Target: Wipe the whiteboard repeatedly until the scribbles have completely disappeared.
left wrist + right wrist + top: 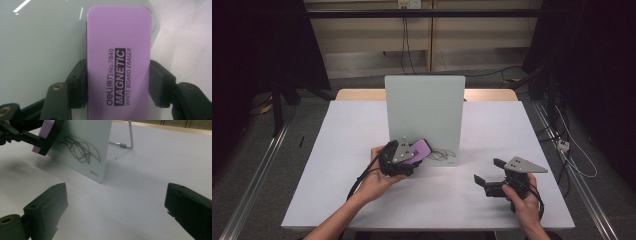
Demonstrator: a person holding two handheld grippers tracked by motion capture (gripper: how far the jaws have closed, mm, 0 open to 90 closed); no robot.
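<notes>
- Forearms enter from the bottom edge of the high view, each hand carrying one gripper above the white surface (337, 200).
- Left gripper (404, 159): clenched on the purple eraser (419, 151); in the left gripper view its two black jaws press against the long side edges of the eraser (119, 62), which stands up between them and extends past their tips.
- Eraser label, read in the left gripper view: "MAGNETIC WHITE BOARD ERASER", printed along its length on the purple back.
- Eraser position: near the lower left part of the upright whiteboard (424, 117), just left of the dark scribble (442, 155); the right gripper view shows its dark felt side facing the whiteboard (87, 142), at or very near the glass, beside the scribble (78, 148). Whether the felt touches the board cannot be told.
- Whiteboard: stands tilted slightly back at mid-surface, propped by a metal wire stand (123, 143) behind it.
- Right gripper (489, 172): released, jaws spread wide with nothing between them, held low over the surface well to the right of the whiteboard.
</notes>
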